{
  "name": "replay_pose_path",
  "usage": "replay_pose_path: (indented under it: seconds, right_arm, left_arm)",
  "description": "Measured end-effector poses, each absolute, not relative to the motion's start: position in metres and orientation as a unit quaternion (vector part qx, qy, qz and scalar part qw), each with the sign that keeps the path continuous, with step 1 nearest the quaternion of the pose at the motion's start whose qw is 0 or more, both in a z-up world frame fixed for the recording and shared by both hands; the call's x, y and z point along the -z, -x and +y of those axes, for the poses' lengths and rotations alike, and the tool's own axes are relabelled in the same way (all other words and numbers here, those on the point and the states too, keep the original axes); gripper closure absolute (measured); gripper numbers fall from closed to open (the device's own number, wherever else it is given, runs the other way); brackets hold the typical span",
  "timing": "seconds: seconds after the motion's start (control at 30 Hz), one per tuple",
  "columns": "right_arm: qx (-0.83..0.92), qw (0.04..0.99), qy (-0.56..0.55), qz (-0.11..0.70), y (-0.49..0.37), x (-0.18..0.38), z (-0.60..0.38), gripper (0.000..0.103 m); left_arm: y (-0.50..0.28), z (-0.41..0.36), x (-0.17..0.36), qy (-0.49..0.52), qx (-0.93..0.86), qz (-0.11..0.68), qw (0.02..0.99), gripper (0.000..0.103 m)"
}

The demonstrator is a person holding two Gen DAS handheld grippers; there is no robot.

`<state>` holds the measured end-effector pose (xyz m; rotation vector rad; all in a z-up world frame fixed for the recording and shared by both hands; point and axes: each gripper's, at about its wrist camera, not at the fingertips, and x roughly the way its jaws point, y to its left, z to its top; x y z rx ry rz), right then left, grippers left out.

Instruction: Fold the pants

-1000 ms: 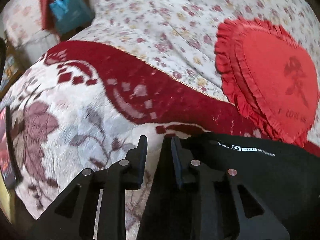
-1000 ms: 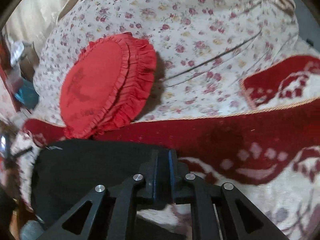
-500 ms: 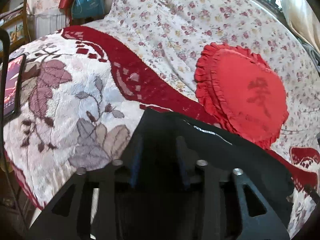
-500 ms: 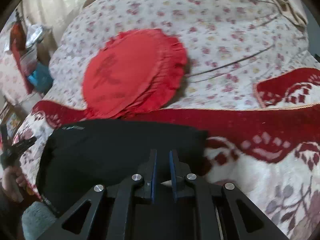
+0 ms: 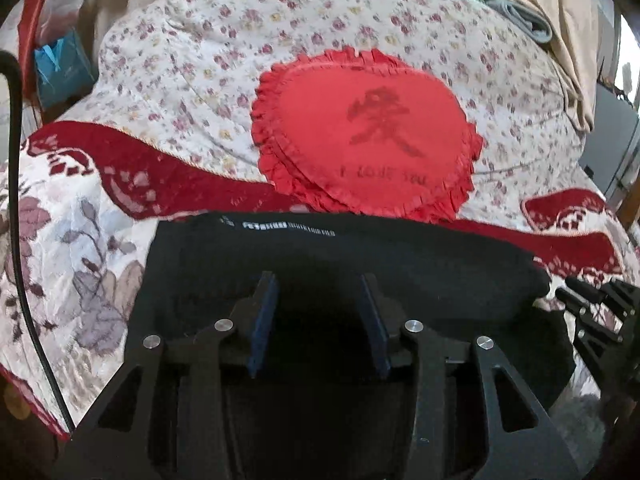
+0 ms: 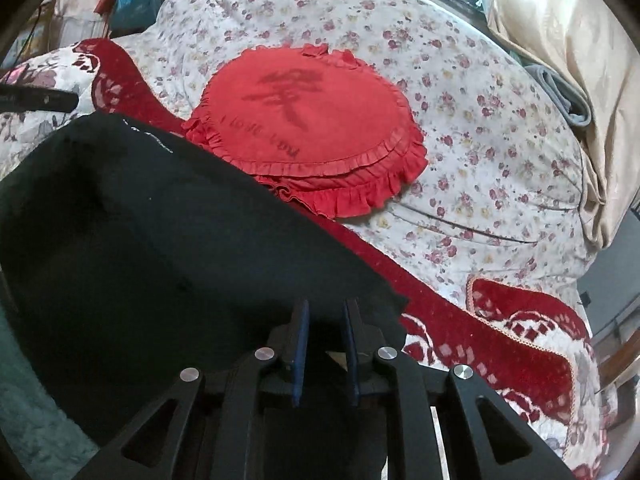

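The black pants point(image 5: 360, 272) lie folded on the patterned blanket point(image 5: 72, 248), with white lettering along their far edge. My left gripper point(image 5: 318, 284) hovers over their near part, open, nothing pinched between its blue pads. At the pants' right end the right gripper point(image 5: 592, 308) shows as well. In the right wrist view the pants point(image 6: 160, 220) fill the left and middle. There my right gripper point(image 6: 325, 308) sits at their right corner. Its jaws are opening, and dark cloth lies between the pads without being pressed.
A red frilled heart cushion point(image 5: 368, 140) point(image 6: 308, 120) rests just beyond the pants on a floral quilt point(image 5: 200, 60). A black cable point(image 5: 16, 200) runs down the left edge. A blue bag point(image 5: 60, 68) stands far left; beige cloth point(image 6: 560, 60) hangs at the right.
The left gripper swung right from the pants' left edge to over their middle and spread its jaws. The right gripper rolled and shifted, its jaws parting slightly at the pants' corner.
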<state>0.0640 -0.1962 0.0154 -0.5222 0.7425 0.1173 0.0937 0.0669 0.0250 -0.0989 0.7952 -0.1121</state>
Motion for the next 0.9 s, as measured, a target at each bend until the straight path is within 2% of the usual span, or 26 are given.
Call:
replay_pose_path:
  seconds: [0.37, 0.53, 0.63, 0.67, 0.73, 0.9]
  right_arm:
    - [0.012, 0.920, 0.180, 0.349, -0.070, -0.030, -0.230, 0.089]
    - [0.004, 0.921, 0.192, 0.339, -0.068, -0.032, -0.226, 0.089]
    - [0.002, 0.922, 0.203, 0.331, -0.065, -0.032, -0.221, 0.089]
    - [0.001, 0.922, 0.207, 0.327, -0.064, -0.033, -0.220, 0.089]
    - [-0.001, 0.923, 0.210, 0.322, -0.062, -0.033, -0.219, 0.089]
    - [0.000, 0.926, 0.205, 0.316, -0.060, -0.036, -0.222, 0.089]
  left_arm:
    - [-0.092, 0.101, -0.018, 0.127, 0.007, 0.393, 0.911, 0.061]
    - [-0.086, 0.091, -0.029, 0.094, 0.011, 0.371, 0.924, 0.061]
    - [-0.081, 0.085, -0.038, 0.046, -0.009, 0.331, 0.943, 0.061]
    - [-0.079, 0.082, -0.040, 0.025, -0.012, 0.319, 0.947, 0.058]
    - [-0.080, 0.080, -0.040, 0.001, -0.003, 0.318, 0.948, 0.035]
    - [-0.078, 0.077, -0.032, -0.005, 0.026, 0.347, 0.938, 0.035]
